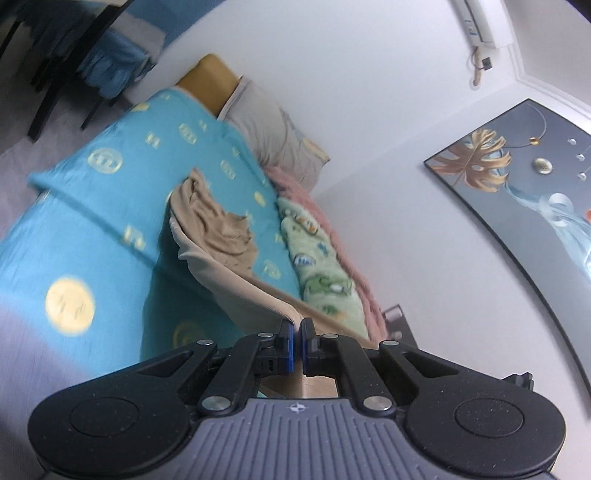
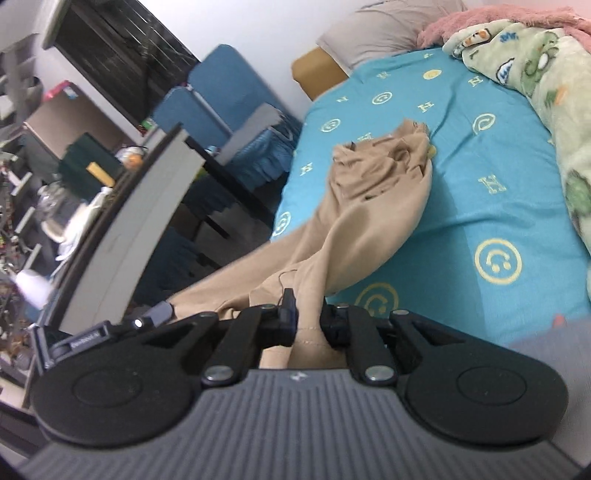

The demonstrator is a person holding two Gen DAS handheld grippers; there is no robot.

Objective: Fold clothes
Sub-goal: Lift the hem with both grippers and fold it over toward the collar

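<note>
Left wrist view: blurred; left gripper [image 1: 298,328] clenched on beige garment [image 1: 218,221] edge, stretching away across bed [image 1: 92,221]; right gripper [image 2: 308,314] grasping bunched fabric.

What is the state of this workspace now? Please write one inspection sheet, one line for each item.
Surface: bed with turquoise sheet, yellow smiley prints.
Job's things: tan garment, crumpled far end on the sheet, near end lifted.
Clutter: green cartoon blanket, pink blanket, grey pillow.
Grippers: left claw shut on the garment's edge; right claw shut on its bunched fabric.
Cables: cord under the wall air conditioner.
Surroundings: framed leaf picture, blue chairs, dark table.
</note>
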